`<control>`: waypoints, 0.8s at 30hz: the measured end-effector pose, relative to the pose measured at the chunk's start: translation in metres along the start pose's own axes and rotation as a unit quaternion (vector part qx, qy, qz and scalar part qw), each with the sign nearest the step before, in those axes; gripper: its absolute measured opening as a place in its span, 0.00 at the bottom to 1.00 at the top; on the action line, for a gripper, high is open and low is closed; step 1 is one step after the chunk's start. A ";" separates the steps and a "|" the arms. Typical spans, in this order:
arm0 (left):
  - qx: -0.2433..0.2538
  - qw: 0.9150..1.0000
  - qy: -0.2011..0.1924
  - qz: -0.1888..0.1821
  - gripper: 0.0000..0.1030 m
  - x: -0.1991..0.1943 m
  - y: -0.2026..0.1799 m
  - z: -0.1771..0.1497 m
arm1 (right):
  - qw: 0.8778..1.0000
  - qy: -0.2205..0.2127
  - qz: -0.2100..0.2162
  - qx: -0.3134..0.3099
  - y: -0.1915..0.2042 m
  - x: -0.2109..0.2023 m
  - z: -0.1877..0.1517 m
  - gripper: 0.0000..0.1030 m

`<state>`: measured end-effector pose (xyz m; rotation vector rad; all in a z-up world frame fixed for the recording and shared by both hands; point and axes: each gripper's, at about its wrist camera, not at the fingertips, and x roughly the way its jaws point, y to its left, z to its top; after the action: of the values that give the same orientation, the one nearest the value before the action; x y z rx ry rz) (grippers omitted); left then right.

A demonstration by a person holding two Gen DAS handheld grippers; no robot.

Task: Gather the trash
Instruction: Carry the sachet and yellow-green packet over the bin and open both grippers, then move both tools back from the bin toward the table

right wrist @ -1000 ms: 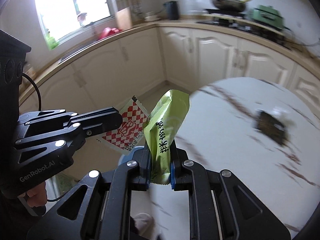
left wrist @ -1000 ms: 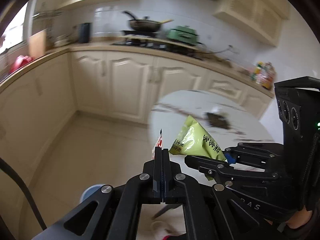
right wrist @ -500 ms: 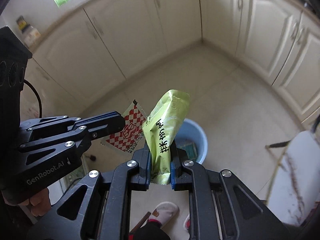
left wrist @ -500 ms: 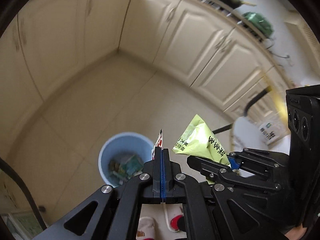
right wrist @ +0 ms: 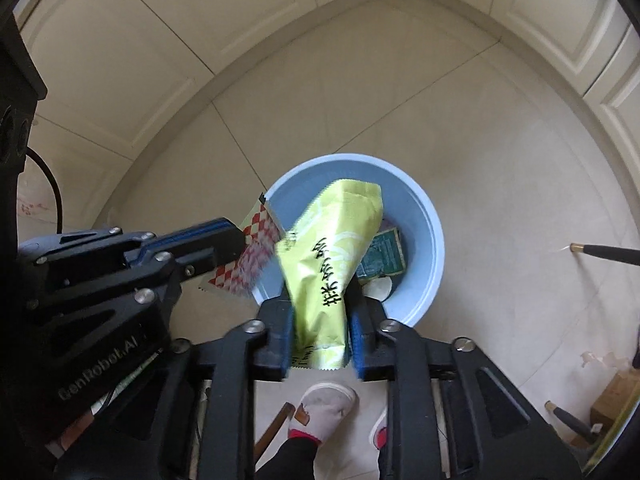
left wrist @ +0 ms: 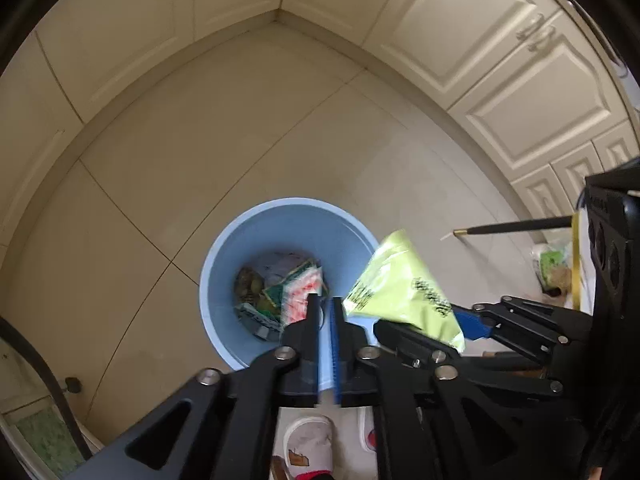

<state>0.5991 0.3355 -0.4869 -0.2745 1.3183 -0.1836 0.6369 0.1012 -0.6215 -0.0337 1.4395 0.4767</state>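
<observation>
At the bottom centre of the right wrist view, the right gripper (right wrist: pixel 320 336) has its jaws parted around the green wrapper (right wrist: pixel 332 256), which looks loose and about to drop. Left of it, the left gripper (right wrist: pixel 240 240) is slightly open; the red-checked wrapper (right wrist: pixel 248 260) blurs beside its tip. Beyond both sits the blue bin (right wrist: pixel 432 240), mid-frame. The checked wrapper hangs over the bin's rim, so it could flutter onto the floor (right wrist: pixel 500 140).
</observation>
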 end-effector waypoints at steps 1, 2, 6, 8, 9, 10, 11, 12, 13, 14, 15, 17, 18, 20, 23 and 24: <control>-0.005 1.000 -0.001 0.006 0.18 0.002 -0.004 0.003 | 1.000 0.002 0.004 0.003 -0.002 0.003 0.000 0.38; -0.013 1.000 -0.001 0.012 0.33 0.003 -0.003 0.004 | 1.000 0.001 0.009 0.004 0.000 0.005 -0.006 0.47; -0.037 0.999 -0.011 0.019 0.40 -0.012 0.005 -0.002 | 1.000 -0.009 0.004 0.006 0.002 -0.003 -0.009 0.61; -0.047 0.998 -0.021 0.027 0.40 -0.032 0.000 -0.007 | 1.000 -0.019 -0.004 0.004 0.012 -0.012 -0.010 0.65; -0.052 0.998 -0.028 0.032 0.40 -0.043 0.001 -0.009 | 1.000 -0.022 -0.008 0.005 0.014 -0.020 -0.011 0.67; -0.055 0.997 -0.034 0.038 0.40 -0.054 0.001 -0.014 | 1.000 -0.026 -0.009 0.006 0.019 -0.030 -0.012 0.67; -0.058 0.996 -0.048 0.044 0.40 -0.072 0.003 -0.016 | 0.999 -0.032 -0.008 0.006 0.021 -0.041 -0.012 0.67; -0.061 0.995 -0.061 0.050 0.41 -0.086 0.000 -0.021 | 0.999 -0.040 -0.011 0.003 0.024 -0.053 -0.016 0.70; -0.063 0.993 -0.074 0.067 0.42 -0.104 -0.002 -0.025 | 0.999 -0.048 -0.024 0.001 0.026 -0.068 -0.019 0.73; -0.064 0.990 -0.091 0.085 0.42 -0.122 -0.005 -0.030 | 0.998 -0.057 -0.032 -0.001 0.032 -0.080 -0.019 0.78; -0.066 0.988 -0.105 0.094 0.44 -0.135 -0.007 -0.035 | 0.997 -0.073 -0.034 -0.004 0.039 -0.095 -0.018 0.80; -0.072 0.981 -0.147 0.105 0.52 -0.180 -0.011 -0.049 | 0.993 -0.107 -0.042 -0.013 0.056 -0.134 -0.024 0.82; -0.076 0.977 -0.165 0.110 0.53 -0.199 -0.014 -0.055 | 0.990 -0.126 -0.052 -0.020 0.065 -0.155 -0.029 0.87; -0.074 0.966 -0.215 0.123 0.60 -0.242 -0.025 -0.071 | 0.983 -0.167 -0.065 -0.037 0.082 -0.196 -0.043 0.91; -0.063 0.948 -0.281 0.136 0.71 -0.298 -0.049 -0.095 | 0.970 -0.227 -0.080 -0.047 0.102 -0.260 -0.070 0.93; -0.056 0.942 -0.301 0.138 0.73 -0.312 -0.063 -0.103 | 0.964 -0.247 -0.084 -0.045 0.106 -0.281 -0.081 0.93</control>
<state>0.4250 0.3553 -0.2018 -0.2146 0.7445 0.2046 0.5100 0.0905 -0.3375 -0.1021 0.9146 0.3766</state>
